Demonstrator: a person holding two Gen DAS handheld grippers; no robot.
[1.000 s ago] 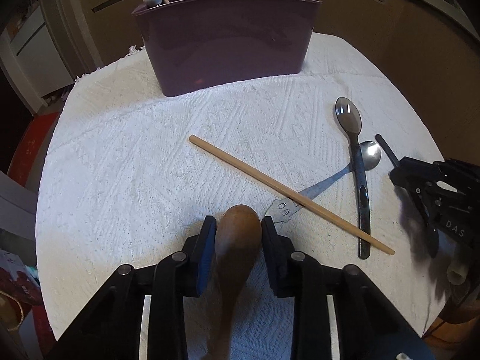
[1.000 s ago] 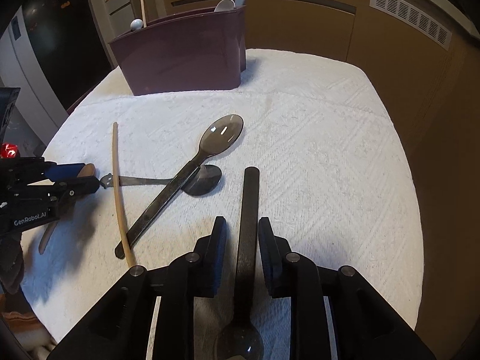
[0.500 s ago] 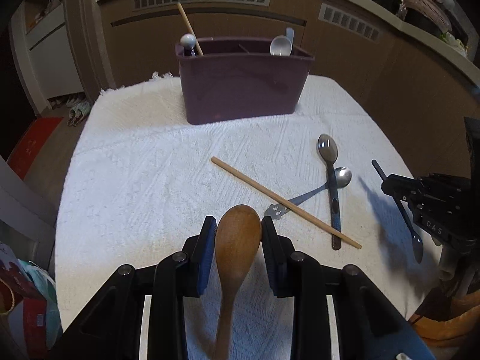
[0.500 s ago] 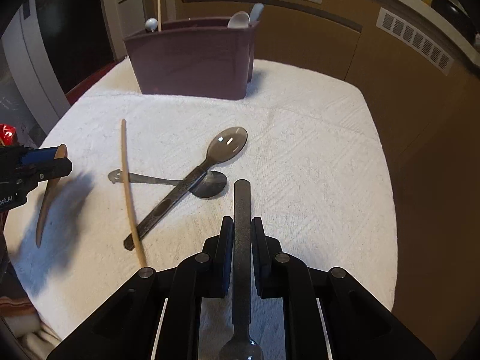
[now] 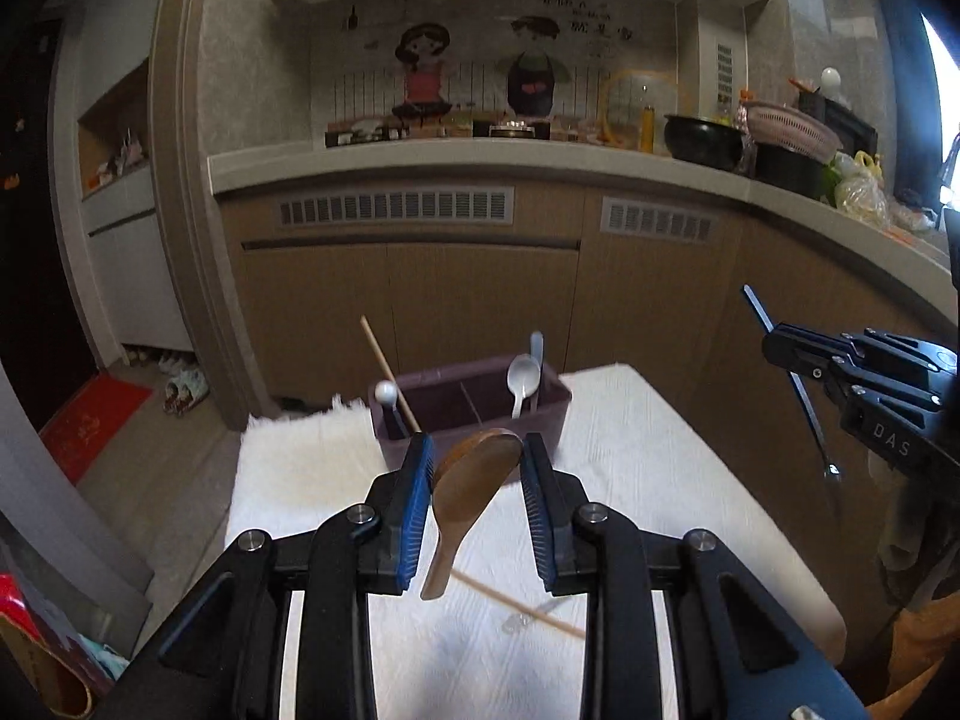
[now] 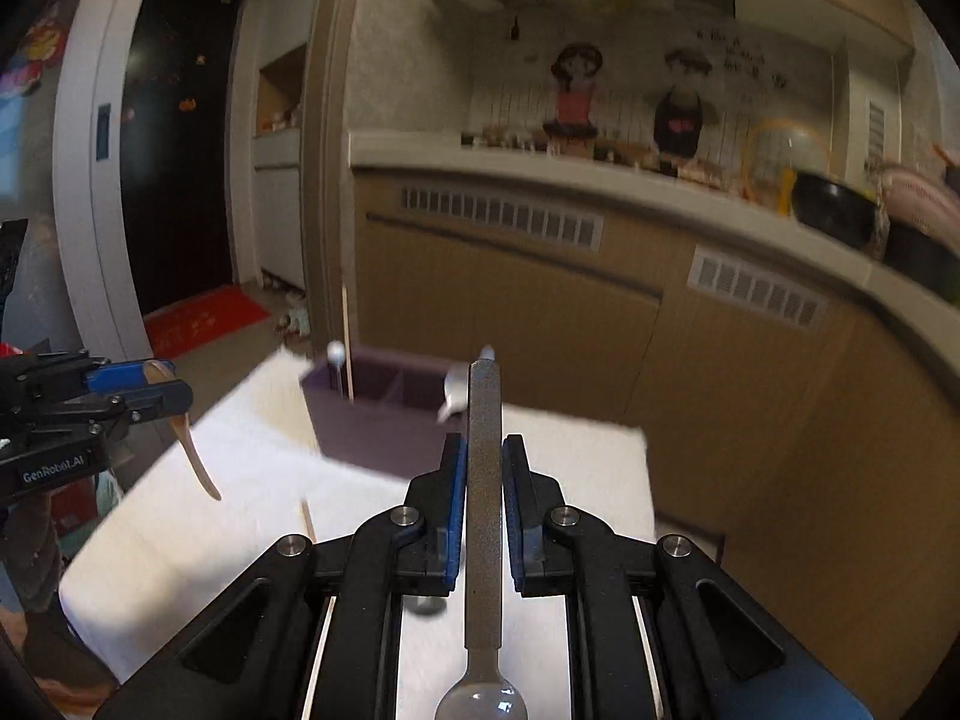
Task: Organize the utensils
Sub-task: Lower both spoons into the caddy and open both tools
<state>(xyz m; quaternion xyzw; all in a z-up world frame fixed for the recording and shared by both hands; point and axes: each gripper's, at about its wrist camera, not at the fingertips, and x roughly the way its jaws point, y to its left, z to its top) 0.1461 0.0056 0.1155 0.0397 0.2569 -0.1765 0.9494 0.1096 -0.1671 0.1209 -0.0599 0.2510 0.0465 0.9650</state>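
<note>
While the wooden spoon (image 5: 474, 483) hangs clear of the cloth with its bowl pinched between the narrowly parted pads of the left gripper (image 5: 477, 468), handle drooping downward, the dark metal spoon (image 6: 483, 480) stands gripped by its flat handle in the nearly closed right gripper (image 6: 483, 468), bowl nearest the camera. Both are in the air above the white cloth (image 5: 630, 480) on the table, short of the purple utensil caddy (image 5: 540, 414) at the far end. That caddy has dividers and already holds a chopstick (image 5: 387, 369), a small round-headed piece and a white spoon (image 5: 521, 378). One chopstick (image 5: 516, 603) and another metal piece lie on the cloth below.

The step in hand looks like carrying the two lifted spoons toward the caddy. Next, each wants bringing over an open compartment and tipping handle-down or bowl-down so it slides in, without knocking the pieces already standing there; the wooden spoon, held by its rounded bowl, could slip.
</note>
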